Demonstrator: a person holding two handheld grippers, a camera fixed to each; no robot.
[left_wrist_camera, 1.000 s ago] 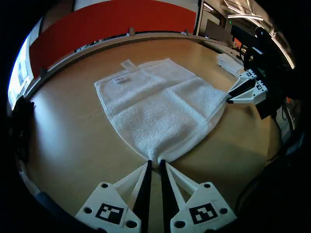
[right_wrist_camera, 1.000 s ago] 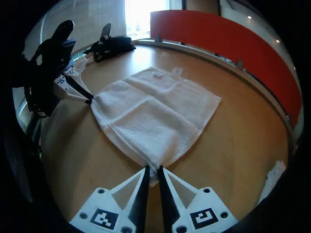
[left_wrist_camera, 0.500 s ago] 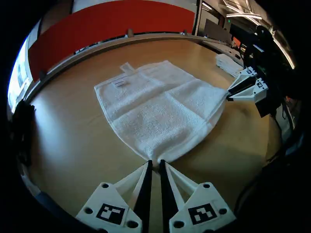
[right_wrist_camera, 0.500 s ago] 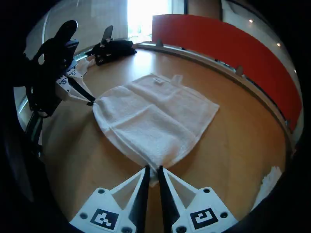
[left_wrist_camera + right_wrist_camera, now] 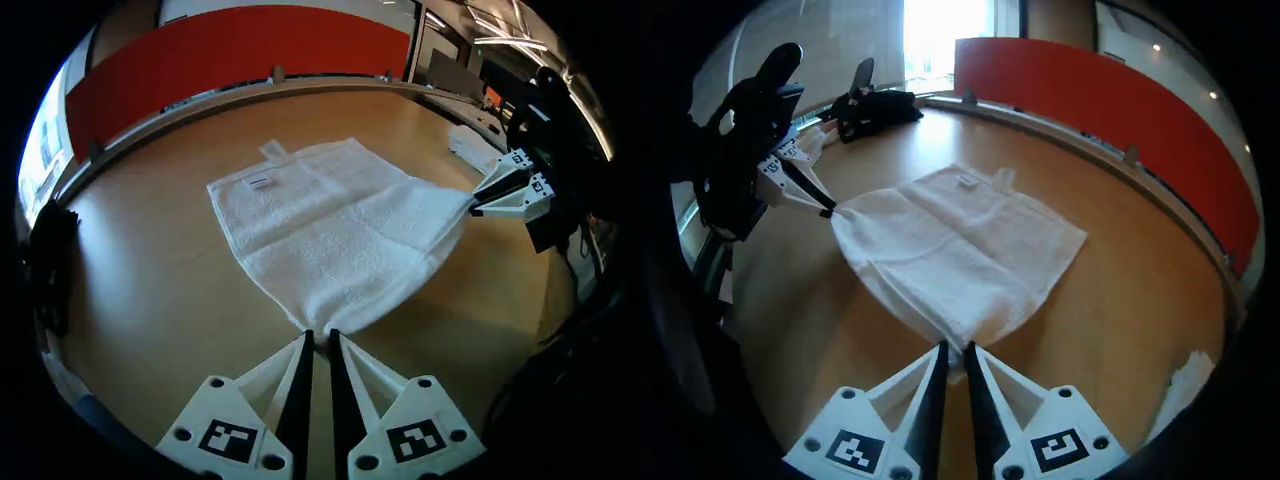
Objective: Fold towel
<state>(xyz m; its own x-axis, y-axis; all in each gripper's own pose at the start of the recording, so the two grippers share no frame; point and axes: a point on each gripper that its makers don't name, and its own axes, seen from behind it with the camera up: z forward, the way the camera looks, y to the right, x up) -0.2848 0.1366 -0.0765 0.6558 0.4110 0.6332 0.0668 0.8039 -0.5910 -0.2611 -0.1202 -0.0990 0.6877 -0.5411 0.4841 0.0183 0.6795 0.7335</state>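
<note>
On table [image 5: 144,264] | white towel [image 5: 336,232], near edge raised | left gripper [image 5: 320,340], right gripper [image 5: 954,350]: closed on corners

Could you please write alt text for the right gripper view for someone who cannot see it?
A white towel is pinched at its near corner by the right gripper and at its left corner by the left gripper, its far part lying on a wooden table. A red panel stands behind.

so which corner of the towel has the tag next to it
The flat towel corner next along the edge from the left gripper; the tag sits by it. The other loose corner is bare, and two are pinched.
</note>
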